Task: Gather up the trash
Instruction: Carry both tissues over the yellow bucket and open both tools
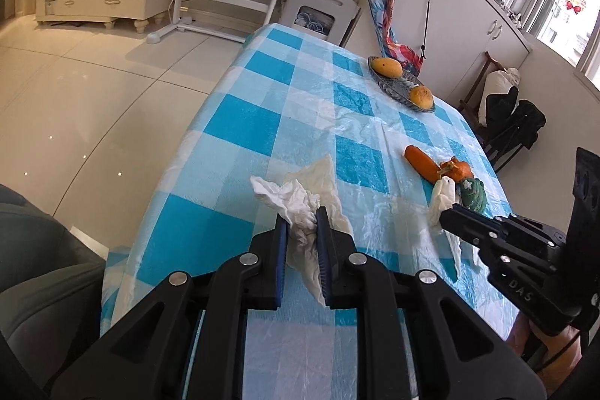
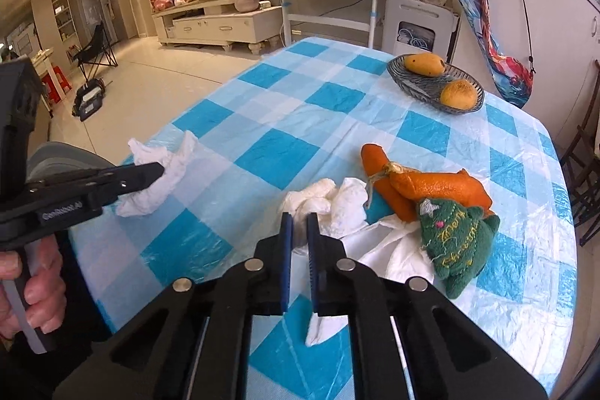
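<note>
My left gripper (image 1: 302, 217) is shut on a crumpled white tissue (image 1: 296, 201) and holds it over the near left part of the blue checked table (image 1: 243, 130). It also shows in the right wrist view (image 2: 159, 171) with that tissue (image 2: 157, 182). My right gripper (image 2: 299, 217) is shut on a second crumpled white tissue (image 2: 333, 201) beside the orange plush carrots (image 2: 423, 184). It shows in the left wrist view (image 1: 444, 214) with its tissue (image 1: 444, 197) hanging down.
A green felt Christmas tree toy (image 2: 453, 242) lies against the carrots, on part of the tissue. A wire basket (image 2: 431, 87) with a mango and an orange stands at the far right. A chair (image 2: 585, 175) is at the table's right edge.
</note>
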Demonstrator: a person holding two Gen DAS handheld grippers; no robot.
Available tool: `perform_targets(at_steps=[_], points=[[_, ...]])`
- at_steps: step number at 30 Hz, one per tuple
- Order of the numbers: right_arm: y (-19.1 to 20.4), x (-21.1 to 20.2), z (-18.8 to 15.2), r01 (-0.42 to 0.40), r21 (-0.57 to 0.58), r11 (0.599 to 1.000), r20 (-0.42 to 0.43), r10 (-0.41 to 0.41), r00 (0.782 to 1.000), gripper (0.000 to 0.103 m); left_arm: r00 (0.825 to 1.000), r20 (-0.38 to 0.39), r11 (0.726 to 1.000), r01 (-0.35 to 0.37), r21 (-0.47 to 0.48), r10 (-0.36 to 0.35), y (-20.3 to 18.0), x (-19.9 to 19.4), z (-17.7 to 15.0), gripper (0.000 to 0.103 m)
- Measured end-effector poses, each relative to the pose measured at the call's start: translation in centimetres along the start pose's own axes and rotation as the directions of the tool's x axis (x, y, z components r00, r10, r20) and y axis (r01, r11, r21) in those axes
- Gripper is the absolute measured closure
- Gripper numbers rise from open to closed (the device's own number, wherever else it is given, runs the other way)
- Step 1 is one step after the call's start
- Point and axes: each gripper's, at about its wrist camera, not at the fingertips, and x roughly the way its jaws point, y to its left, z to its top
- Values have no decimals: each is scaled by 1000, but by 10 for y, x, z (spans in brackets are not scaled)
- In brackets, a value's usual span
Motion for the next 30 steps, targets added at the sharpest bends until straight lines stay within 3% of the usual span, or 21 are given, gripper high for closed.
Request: perform_targets(at_steps=[6, 12, 17, 24, 27, 28, 30], points=[[26, -48, -28, -132, 6, 991, 38, 132, 991, 94, 1000, -5, 1000, 4, 12, -4, 0, -17, -25, 89], [63, -70, -77, -249, 14, 968, -27, 250, 968, 94, 999, -22, 998, 30, 47, -29, -8, -39, -57, 89], [77, -71, -110, -293, 55, 954, -85, 297, 951, 94, 998, -38, 996, 49, 75, -46, -15, -61, -85, 89], [80, -77, -126, -313, 91, 945, -102, 322, 941, 94, 996, -68, 994, 56, 91, -50, -22, -78, -105, 89], [81, -73, -134, -317, 113, 942, -142, 331, 933, 83, 994, -94, 994, 57, 96, -48, -24, -83, -112, 89], [81, -72, -137, -311, 121, 943, -146, 327, 934, 72, 993, -105, 994, 57, 96, -47, -24, -84, -115, 89], [80, -74, -139, -308, 135, 942, -141, 326, 935, 70, 990, -137, 994, 57, 98, -43, -25, -86, -121, 89]])
